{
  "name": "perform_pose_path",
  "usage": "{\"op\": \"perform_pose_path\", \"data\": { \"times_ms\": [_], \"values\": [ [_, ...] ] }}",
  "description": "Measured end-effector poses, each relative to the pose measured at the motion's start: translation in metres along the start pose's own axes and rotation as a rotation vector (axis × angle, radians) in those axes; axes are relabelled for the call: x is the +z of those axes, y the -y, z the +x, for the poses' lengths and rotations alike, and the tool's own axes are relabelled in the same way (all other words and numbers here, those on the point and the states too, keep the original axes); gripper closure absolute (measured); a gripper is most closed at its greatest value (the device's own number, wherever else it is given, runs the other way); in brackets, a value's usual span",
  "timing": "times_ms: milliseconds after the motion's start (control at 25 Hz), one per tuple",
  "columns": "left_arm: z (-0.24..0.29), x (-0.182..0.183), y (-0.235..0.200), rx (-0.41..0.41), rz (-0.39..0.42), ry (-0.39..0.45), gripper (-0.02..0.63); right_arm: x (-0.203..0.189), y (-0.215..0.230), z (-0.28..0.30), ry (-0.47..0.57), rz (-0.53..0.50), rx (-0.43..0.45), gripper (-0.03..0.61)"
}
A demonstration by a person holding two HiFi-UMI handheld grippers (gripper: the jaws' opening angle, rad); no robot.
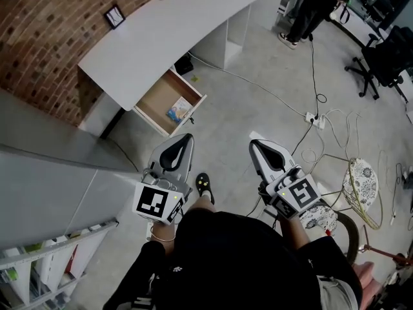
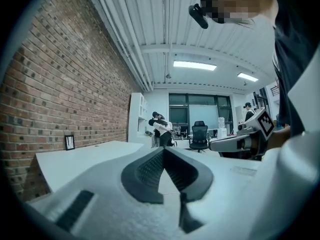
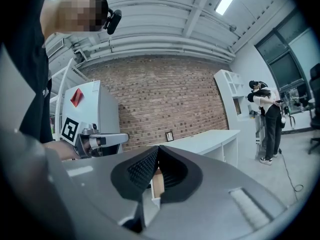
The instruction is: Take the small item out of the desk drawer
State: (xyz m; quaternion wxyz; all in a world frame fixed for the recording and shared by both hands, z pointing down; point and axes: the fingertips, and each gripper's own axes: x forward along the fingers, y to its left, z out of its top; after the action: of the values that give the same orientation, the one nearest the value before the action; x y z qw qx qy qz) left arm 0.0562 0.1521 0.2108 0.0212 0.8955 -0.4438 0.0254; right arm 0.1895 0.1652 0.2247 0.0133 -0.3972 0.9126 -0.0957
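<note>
Room: grey concrete floor [image 1: 245, 102] lies below us, with a brick wall [image 1: 45, 24] on the far left, a power strip [image 1: 312, 117] on the right and another person [image 1: 316, 5] standing far off.
Desk: the white desk [image 1: 161, 31] with a curved top stands against the brick wall, far and left of us. Its top is bare apart from a small picture frame [image 1: 115, 16] at the wall.
Drawer: the drawer [image 1: 153, 101] is already pulled out from under the near edge of the desk, so we see its wooden inside.
Small item: the small item [image 1: 179, 110] looks like a pale blue-and-white packet, as far as we can tell. It lies flat inside the drawer toward its near right corner, untouched.
Left gripper: the left gripper [image 1: 184, 141] is held close to our body, well apart from the drawer. Its jaws are closed together with nothing between them.
Right gripper: the right gripper [image 1: 257, 146] is beside it, jaws likewise pressed together and empty. The wood-coloured strip showing below its tips is, we judge, the drawer far behind.
Done: the drawer is open, judging by how it stands.
Left to do: all of the taking out. We have to get near the drawer, open 1 of the 2 grippers over the packet, close on it and lift it clear.
Progress: we judge the task early, with the pick not yet begun.
</note>
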Motion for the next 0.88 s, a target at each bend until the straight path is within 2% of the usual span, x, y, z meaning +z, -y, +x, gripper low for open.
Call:
{"op": "perform_pose_path", "data": {
  "times_ms": [360, 880],
  "values": [
    [0.025, 0.005, -0.053, -0.004, 0.010, -0.003, 0.617, 0.011, 0.015, 0.051, -0.011, -0.003, -0.020, 0.568],
    [0.039, 0.004, -0.143, 0.038, 0.016, -0.010, 0.617, 0.014, 0.019, 0.139, -0.012, -0.003, 0.014, 0.568]
  ]
}}
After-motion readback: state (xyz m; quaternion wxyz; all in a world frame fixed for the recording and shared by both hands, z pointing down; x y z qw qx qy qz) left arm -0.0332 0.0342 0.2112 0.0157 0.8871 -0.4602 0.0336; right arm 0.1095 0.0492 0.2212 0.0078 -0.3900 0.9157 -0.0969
